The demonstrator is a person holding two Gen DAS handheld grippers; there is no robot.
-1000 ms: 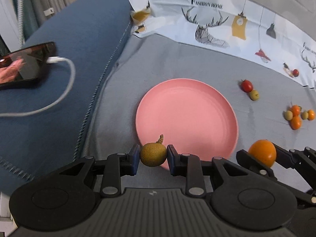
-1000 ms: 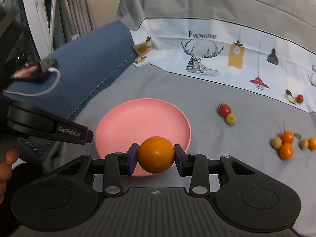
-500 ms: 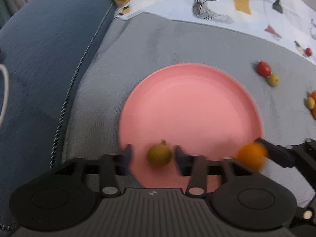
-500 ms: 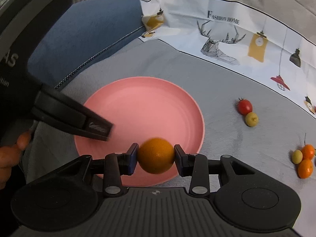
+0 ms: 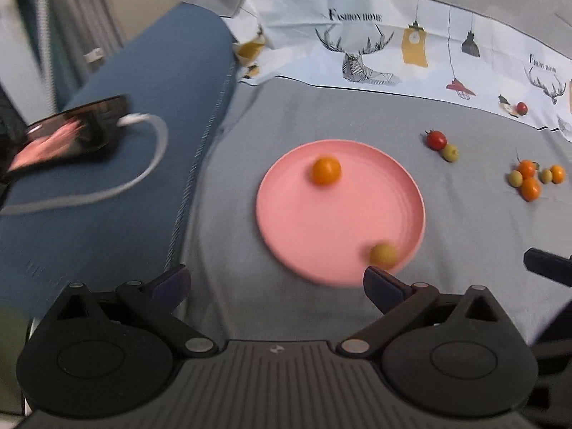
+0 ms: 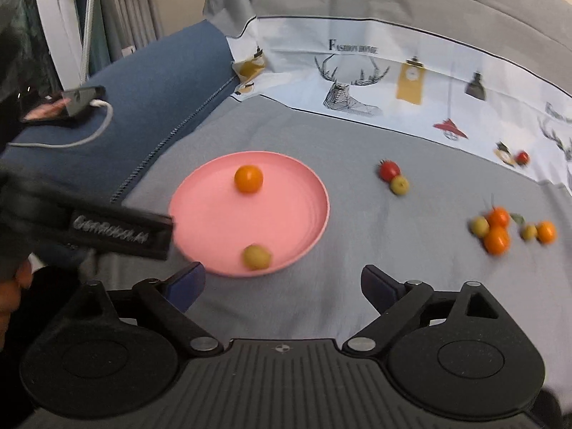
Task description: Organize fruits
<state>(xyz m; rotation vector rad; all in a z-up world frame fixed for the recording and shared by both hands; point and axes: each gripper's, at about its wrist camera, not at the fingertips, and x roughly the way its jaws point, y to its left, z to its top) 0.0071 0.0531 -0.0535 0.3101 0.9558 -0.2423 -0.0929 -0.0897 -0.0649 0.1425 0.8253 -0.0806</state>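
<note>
Both my claws, left claw [image 5: 275, 284] and right claw [image 6: 282, 282], are opening, empty; the orange [image 6: 248, 178] and green fruit [image 6: 256, 257] sit on the pink plate [image 6: 286, 214].

Two fruits [image 6: 248, 178] lie on the plate [image 6: 286, 214], well apart; more fruit [image 6: 497, 230] lies right of it on the cloth [image 6: 357, 250].

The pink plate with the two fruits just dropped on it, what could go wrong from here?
1. The yellow-green fruit lies near the pink plate rim and looks blurred, so it might roll off onto the grey sheet.
2. The orange could also roll on the soft bedding.
3. Both the left gripper and right gripper have jaws opening and empty; a low reach toward the loose fruit cluster might nudge the plate.
</note>
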